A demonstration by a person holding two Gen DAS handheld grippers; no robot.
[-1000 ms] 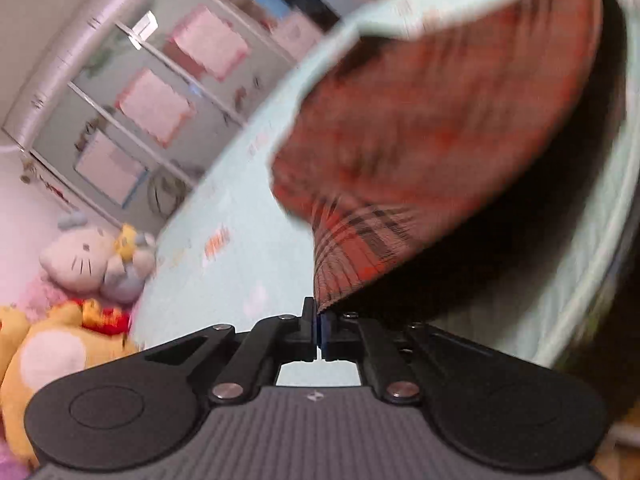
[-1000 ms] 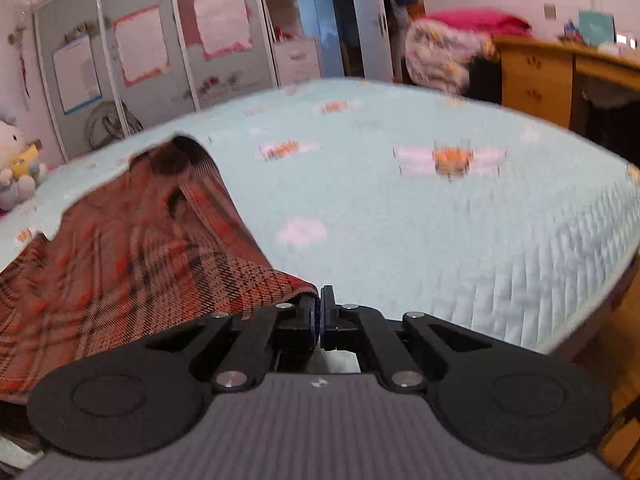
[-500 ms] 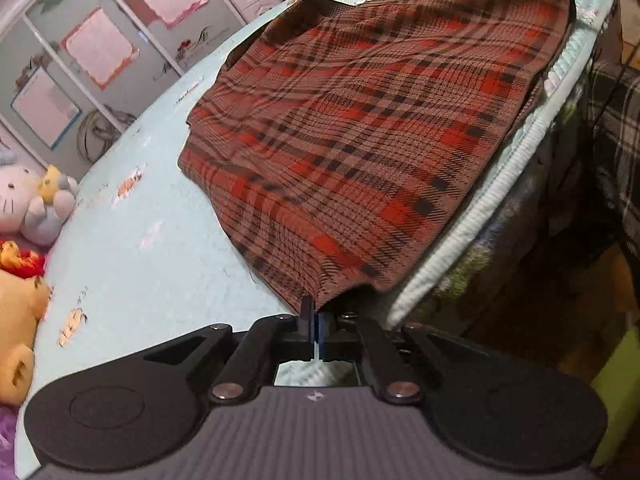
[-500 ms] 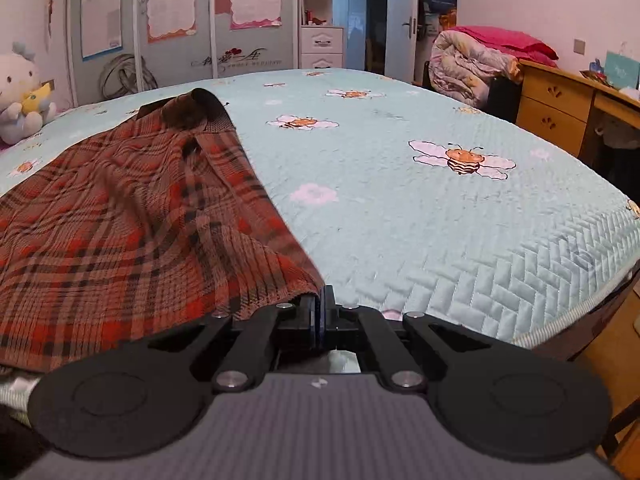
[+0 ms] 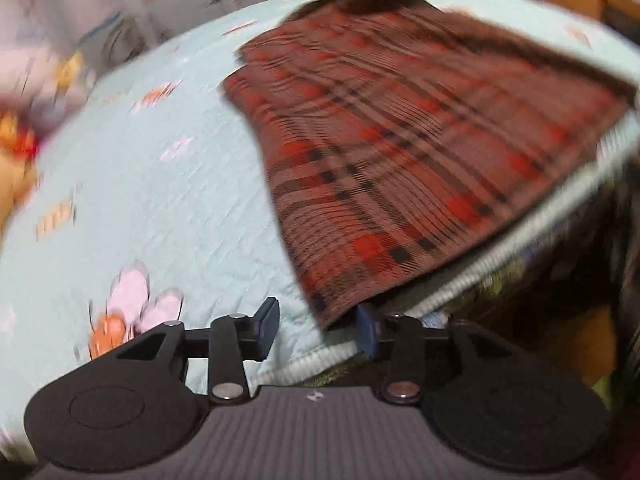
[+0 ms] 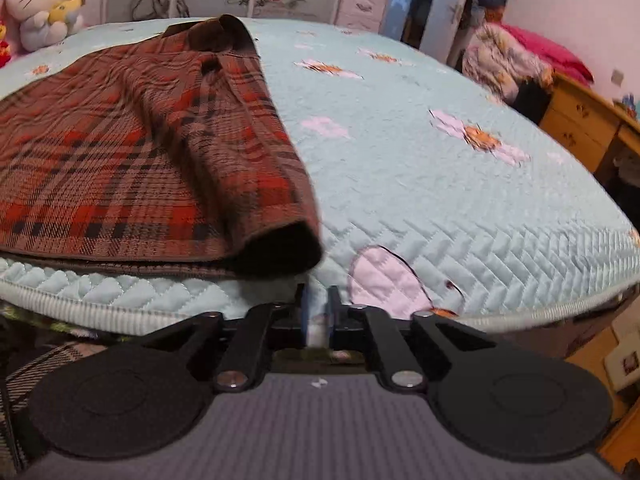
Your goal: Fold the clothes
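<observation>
A red and brown plaid garment [image 5: 400, 140] lies flat on the pale green quilted bed [image 5: 160, 184], its near hem at the bed's front edge. My left gripper [image 5: 316, 330] is opening, jaws well apart; the garment's near corner droops just above the gap, and neither pad presses on it. In the right wrist view the same plaid garment [image 6: 140, 152] lies at the left, its folded right edge ending in a dark cuff-like corner [image 6: 288, 248]. My right gripper [image 6: 317, 316] is opening a little, just below that corner, with nothing between its pads.
Plush toys sit at the far left: a white cat [image 6: 42, 0] and a yellow bear [image 5: 12, 148]. Wardrobe doors with posters stand behind the bed. A wooden dresser [image 6: 580, 120] and piled bedding [image 6: 516, 56] are at the right. The bed's piped edge [image 6: 120, 312] runs close below the garment.
Both grippers let go of the garment's near corners and their jaws parted. The garment, lifted a second ago, now lies flat on the bed. The left wrist view swung and is blurred.
</observation>
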